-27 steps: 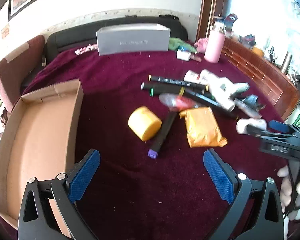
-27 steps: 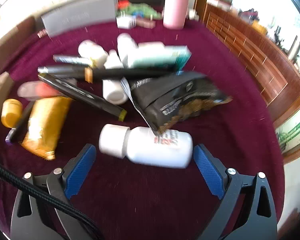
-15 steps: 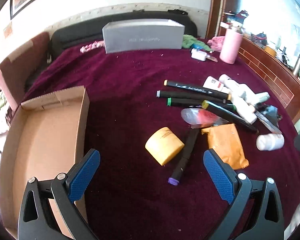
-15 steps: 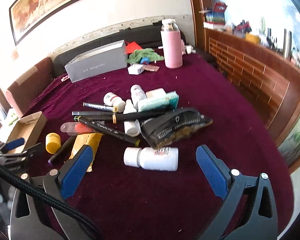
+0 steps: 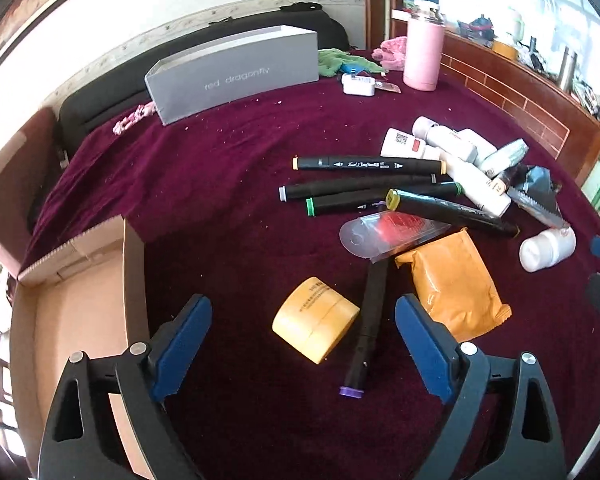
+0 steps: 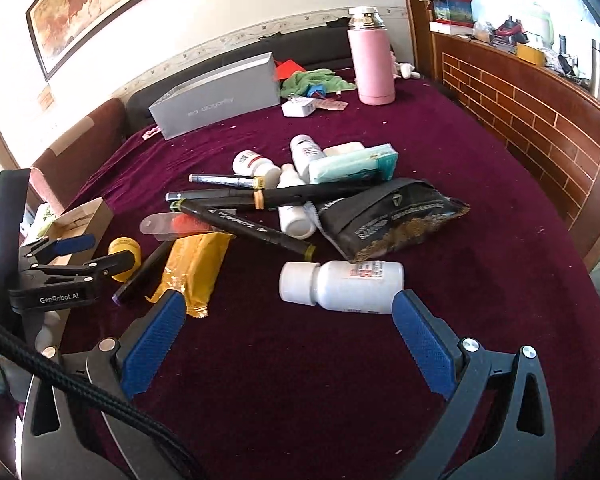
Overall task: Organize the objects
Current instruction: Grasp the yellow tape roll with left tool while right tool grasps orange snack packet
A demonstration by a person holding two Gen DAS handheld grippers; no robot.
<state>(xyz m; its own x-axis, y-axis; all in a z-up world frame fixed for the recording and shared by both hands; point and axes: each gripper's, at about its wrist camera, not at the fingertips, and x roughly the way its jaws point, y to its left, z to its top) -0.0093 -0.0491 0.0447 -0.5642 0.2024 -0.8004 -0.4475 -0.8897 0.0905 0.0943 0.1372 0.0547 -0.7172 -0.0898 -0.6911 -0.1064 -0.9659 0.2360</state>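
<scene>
- Currently your left gripper (image 5: pixel 303 338) hangs with its jaws spread wide and nothing pressed between the pads; the yellow jar (image 5: pixel 315 319) lies on its side between them, on the cloth, untouched as far as can be seen.
- Beside the jar, a purple-capped marker (image 5: pixel 366 322) lies lengthwise, its far end tucked under the clear blister pack (image 5: pixel 392 232). You would likely bump it if you close on the jar without centring.
- Your right gripper (image 6: pixel 288 338) is likewise released and empty, jaws at full spread, with the white pill bottle (image 6: pixel 340 286) lying on its side just ahead of the pads, not between them.
- Judging by the open cardboard box (image 5: pixel 134 264) at your left, that is probably the sorting target; its near wall stands close to the left finger.
- Remaining clutter sits in one heap: black markers (image 5: pixel 368 165), white bottles, a black snack pouch (image 6: pixel 388 216), an orange packet (image 5: pixel 454 288) touching the blister pack.
- Surface: deep maroon cloth (image 6: pixel 300 400), velvety, flecked with pale crumbs; likely grippy, so items should not roll far.
- Room: grey gift box (image 5: pixel 236 74) and pink flask (image 6: pixel 370 60) near the far edge, framed painting on the wall, brick-patterned wooden counter to the right.
</scene>
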